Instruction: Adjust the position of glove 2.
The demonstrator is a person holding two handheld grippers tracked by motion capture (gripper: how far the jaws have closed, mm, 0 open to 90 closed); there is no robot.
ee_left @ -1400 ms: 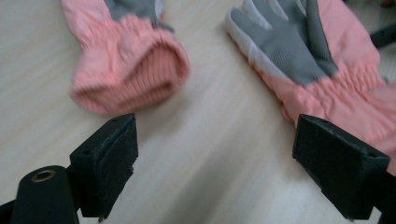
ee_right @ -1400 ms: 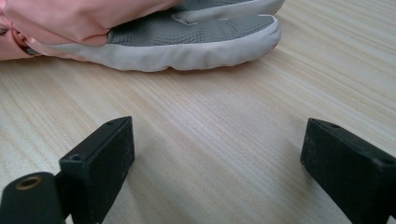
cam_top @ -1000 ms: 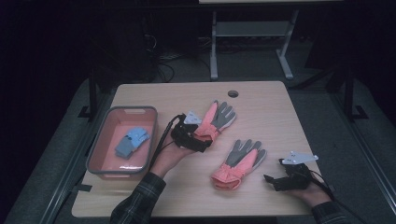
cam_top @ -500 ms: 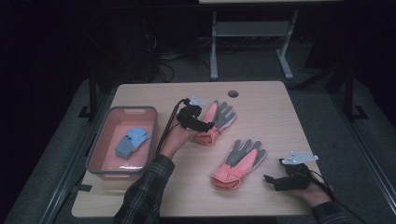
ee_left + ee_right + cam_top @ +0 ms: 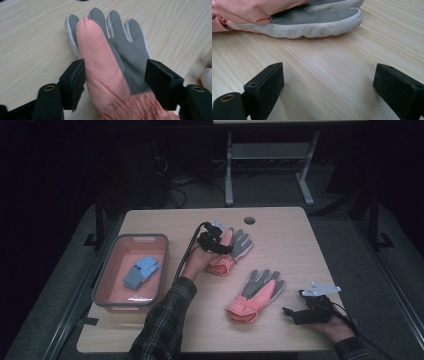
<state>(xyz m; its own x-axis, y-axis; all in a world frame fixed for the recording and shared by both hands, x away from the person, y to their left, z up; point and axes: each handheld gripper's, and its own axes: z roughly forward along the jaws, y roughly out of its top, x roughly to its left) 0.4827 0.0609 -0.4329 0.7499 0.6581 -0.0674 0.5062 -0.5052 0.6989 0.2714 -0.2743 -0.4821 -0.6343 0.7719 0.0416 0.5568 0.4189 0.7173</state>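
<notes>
Blue gloves (image 5: 141, 271) already binned in tray (image 5: 107, 270). Left gripper (image 5: 115, 75) jaws closing around far glove (image 5: 112, 57), not yet pinched. Near glove (image 5: 255, 295) untouched; right gripper (image 5: 327, 85) jaws spread.

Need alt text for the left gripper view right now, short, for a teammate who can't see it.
The left gripper straddles a pink and grey glove lying flat on the wooden table, one pad touching its pink side, the other just clear of it; its jaws have just been closing.

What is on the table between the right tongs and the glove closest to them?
Nothing: bare wooden table lies between the right tongs and the near glove, seen in the right gripper view.
</notes>
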